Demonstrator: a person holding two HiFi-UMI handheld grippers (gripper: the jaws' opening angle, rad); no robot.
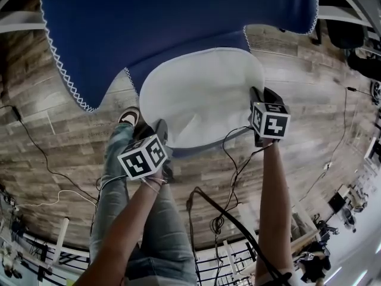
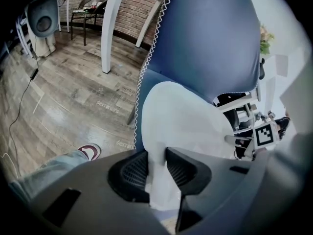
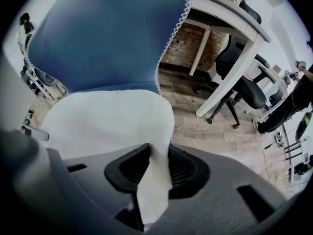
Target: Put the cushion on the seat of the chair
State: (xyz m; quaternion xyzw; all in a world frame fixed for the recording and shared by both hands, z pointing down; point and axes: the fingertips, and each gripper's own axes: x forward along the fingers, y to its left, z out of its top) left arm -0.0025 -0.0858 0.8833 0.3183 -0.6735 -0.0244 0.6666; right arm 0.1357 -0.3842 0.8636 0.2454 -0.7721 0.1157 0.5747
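A white oval cushion lies on the seat of a chair with a blue cover trimmed in white zigzag stitching. My left gripper holds the cushion's near left edge. In the left gripper view a fold of the white cushion runs between the two pads of that gripper. My right gripper is at the cushion's right edge. The right gripper view shows that gripper pinching a flap of the cushion. The blue chair back rises behind.
The person's jeans leg and shoe stand just left of the seat. Black cables trail over the wooden floor. A white table leg and a black office chair stand to the right, and a round fan at far left.
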